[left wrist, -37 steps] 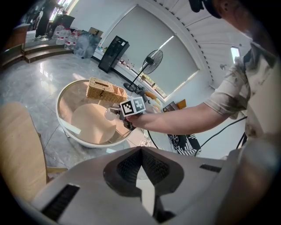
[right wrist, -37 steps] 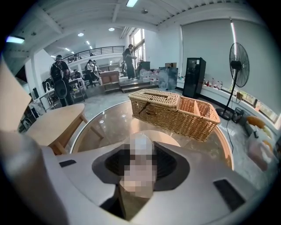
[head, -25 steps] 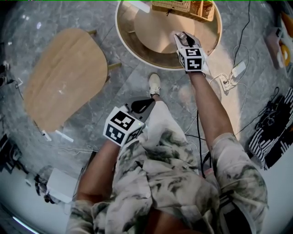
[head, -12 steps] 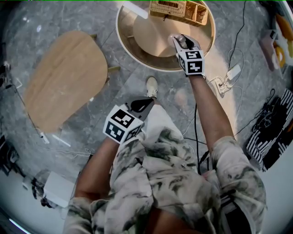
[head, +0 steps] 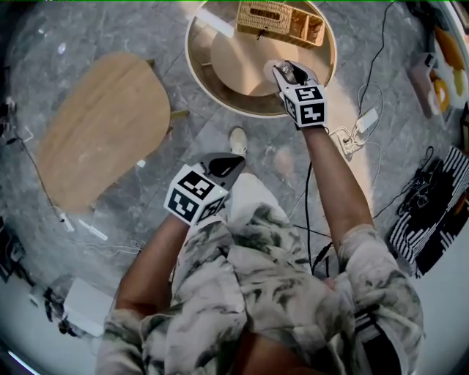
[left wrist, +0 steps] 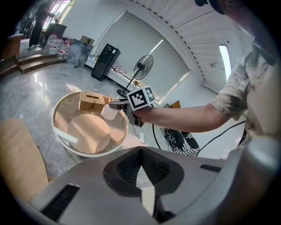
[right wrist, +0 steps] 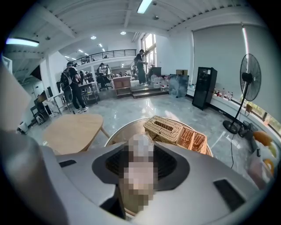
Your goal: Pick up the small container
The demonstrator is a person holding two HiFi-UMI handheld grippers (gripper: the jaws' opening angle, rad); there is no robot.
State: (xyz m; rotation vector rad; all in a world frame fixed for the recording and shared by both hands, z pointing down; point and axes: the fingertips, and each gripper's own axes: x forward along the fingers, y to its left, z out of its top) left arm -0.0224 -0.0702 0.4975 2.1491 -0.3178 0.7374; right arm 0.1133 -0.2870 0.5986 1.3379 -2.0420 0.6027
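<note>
Now small container (head: 272,67) sits between right gripper (head: 291,72) jaws.

Basket (head: 278,16) sits far back on round table (head: 209,86); second table (head: 102,124) lies left.

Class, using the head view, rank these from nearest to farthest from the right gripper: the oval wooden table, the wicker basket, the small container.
1. small container, between the right gripper jaws.
2. wicker basket, at the round table far edge.
3. oval wooden table, far off to the left.

Right gripper (head: 283,70) slightly back (container (head: 271,68) too)
</note>
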